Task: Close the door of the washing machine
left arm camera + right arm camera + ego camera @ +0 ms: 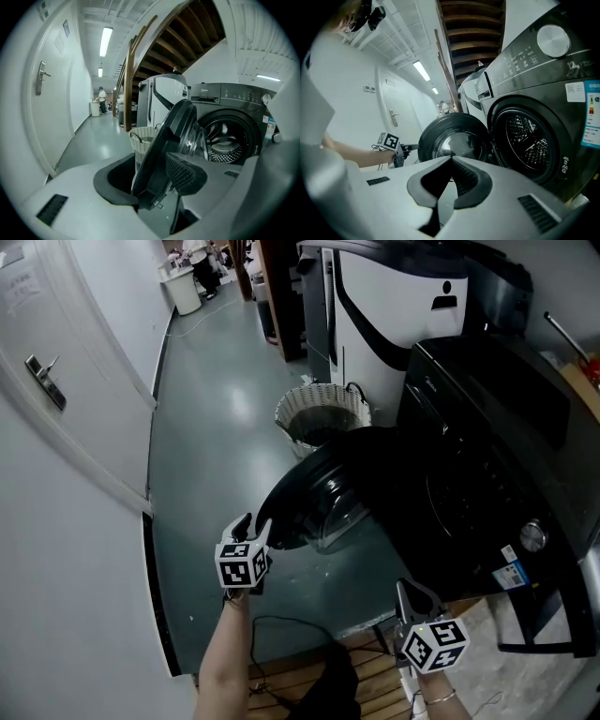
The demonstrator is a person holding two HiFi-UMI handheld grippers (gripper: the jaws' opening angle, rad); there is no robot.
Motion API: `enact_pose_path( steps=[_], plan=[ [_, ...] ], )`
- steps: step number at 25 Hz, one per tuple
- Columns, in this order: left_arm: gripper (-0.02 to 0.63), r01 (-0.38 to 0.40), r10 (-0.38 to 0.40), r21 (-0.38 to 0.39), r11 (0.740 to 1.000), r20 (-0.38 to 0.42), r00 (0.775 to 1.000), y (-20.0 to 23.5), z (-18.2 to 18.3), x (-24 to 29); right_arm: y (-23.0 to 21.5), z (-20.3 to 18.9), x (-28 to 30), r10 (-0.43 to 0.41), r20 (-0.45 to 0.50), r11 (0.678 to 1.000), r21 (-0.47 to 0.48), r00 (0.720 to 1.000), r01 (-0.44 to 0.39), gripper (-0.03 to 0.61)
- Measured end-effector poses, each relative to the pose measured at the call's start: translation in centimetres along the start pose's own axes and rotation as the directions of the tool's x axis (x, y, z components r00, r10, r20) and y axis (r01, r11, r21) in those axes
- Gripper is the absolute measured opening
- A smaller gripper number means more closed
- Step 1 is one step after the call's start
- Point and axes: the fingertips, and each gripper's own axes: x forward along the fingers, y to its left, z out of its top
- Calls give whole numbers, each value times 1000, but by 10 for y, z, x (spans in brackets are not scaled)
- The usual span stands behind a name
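The left gripper [253, 527] is low over the floor, at the free rim of the washing machine door [314, 488]. Its fingers [186, 172] are wide apart. The door's rim stands between them, but they do not seem to squeeze it. A white basket [317, 411] stands on the floor just behind the door. The door hangs from the left edge of the machine's front and is swung far out. It is round, so it has no long side. It stands upright, and its glass bowl faces back toward the drum [526, 140]. I think it is stiff, a bit heavy, and swings easily. Pushing the outer rim, far from the hinge, should work best. The washing machine [487, 465] is on the right. The right gripper [413, 596] is near its front, fingers together, holding nothing.
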Motion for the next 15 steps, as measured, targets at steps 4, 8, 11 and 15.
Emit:
enact_pose_path(
  steps=[4, 8, 11, 15],
  plan=[
    [221, 29, -29, 8, 1000, -35, 999, 0, -3, 11, -5, -2, -1, -10, -6, 1000, 12, 1000, 10, 6],
    [218, 59, -59, 12, 998, -54, 997, -6, -4, 18, -13, -5, -7, -25, -10, 999, 22, 1000, 25, 6],
    [209, 61, -59, 26, 998, -70, 996, -9, -5, 19, -19, -8, -12, -35, -14, 999, 28, 999, 36, 6],
    [204, 70, -64, 54, 996, -95, 993, -19, -9, 13, -20, -6, -19, -42, -11, 999, 32, 999, 42, 6]
  ],
)
